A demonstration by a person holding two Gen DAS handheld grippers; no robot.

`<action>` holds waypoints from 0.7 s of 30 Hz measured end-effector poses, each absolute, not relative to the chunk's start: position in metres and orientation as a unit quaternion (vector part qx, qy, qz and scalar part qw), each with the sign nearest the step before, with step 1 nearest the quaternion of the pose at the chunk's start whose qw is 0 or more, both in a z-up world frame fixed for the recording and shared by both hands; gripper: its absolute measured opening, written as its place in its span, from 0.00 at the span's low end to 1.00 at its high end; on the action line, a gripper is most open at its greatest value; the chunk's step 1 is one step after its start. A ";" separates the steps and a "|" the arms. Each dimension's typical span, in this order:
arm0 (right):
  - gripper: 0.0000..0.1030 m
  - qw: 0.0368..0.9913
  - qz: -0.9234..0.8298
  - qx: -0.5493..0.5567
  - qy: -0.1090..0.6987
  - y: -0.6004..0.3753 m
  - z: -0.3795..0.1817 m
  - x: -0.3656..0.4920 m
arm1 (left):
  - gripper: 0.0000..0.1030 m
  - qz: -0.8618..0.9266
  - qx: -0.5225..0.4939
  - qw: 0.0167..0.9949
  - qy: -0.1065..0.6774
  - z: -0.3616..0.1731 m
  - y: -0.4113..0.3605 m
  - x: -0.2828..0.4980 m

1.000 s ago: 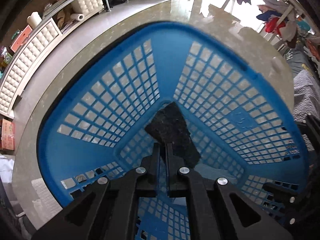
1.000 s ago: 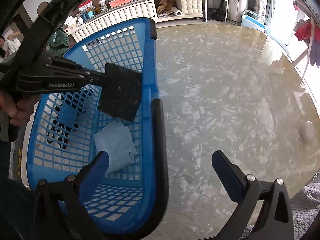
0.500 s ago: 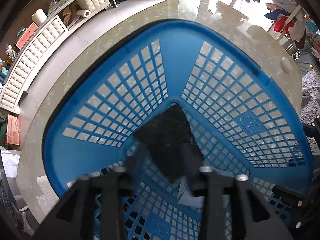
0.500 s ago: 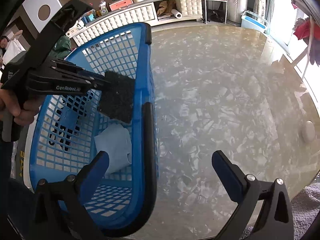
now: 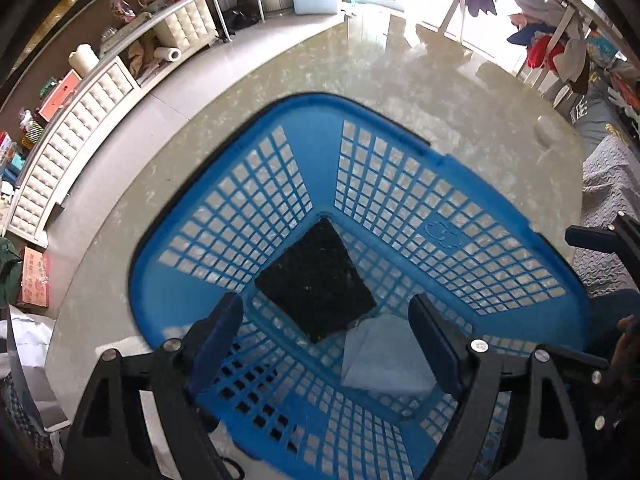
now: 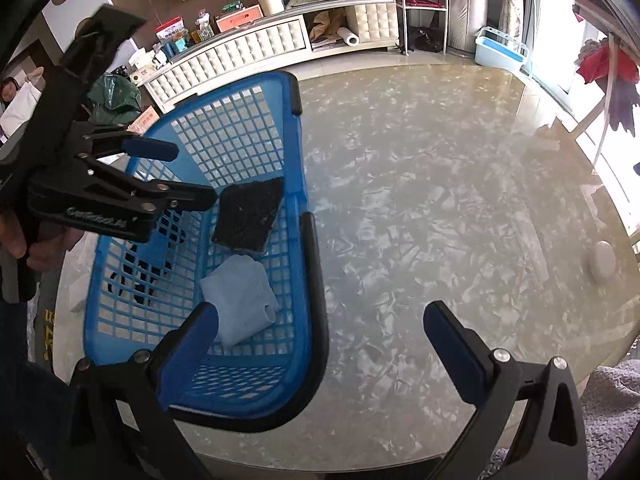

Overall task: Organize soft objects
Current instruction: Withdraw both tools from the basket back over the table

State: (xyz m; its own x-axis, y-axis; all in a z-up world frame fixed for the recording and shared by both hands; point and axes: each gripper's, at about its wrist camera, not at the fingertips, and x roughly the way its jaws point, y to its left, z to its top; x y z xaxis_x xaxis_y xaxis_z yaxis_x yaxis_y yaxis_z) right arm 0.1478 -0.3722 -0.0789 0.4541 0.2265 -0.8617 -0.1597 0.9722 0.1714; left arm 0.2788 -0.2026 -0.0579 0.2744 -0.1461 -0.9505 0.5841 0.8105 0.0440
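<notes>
A blue plastic basket (image 5: 400,184) (image 6: 256,128) stands on the marble table. A black scouring pad (image 5: 316,284) (image 6: 250,216) lies inside it against the wall and floor. A light blue folded cloth (image 5: 384,356) (image 6: 240,304) lies on the basket floor beside the pad. My left gripper (image 5: 328,340) is open above the basket, empty; it also shows in the right wrist view (image 6: 192,174). My right gripper (image 6: 320,340) is open and empty over the basket's near rim and the table.
The marble table (image 6: 440,200) extends right of the basket. A small white round object (image 6: 604,260) lies near its right edge. A grey blanket (image 5: 608,208) lies past the table edge. White cabinets (image 6: 248,52) and a light blue tub (image 6: 500,52) stand behind.
My left gripper opened and let go of the black pad, which dropped to the basket floor. The left gripper pulled back and up. The right gripper stayed open.
</notes>
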 end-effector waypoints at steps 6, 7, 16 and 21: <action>1.00 0.857 0.111 0.032 0.503 -0.365 -0.065 0.138 | 0.90 -0.223 0.187 0.799 0.525 -0.025 -0.182 0.251; 1.00 0.857 0.111 0.030 0.503 -0.364 -0.065 0.138 | 0.90 -0.223 0.184 0.802 0.522 -0.021 -0.179 0.249; 1.00 0.861 0.102 0.033 0.498 -0.346 -0.055 0.127 | 1.00 -0.224 0.139 0.822 0.506 0.002 -0.137 0.212; 1.00 0.863 0.103 0.023 0.494 -0.335 -0.047 0.120 | 1.00 -0.218 0.124 0.833 0.493 0.003 -0.113 0.191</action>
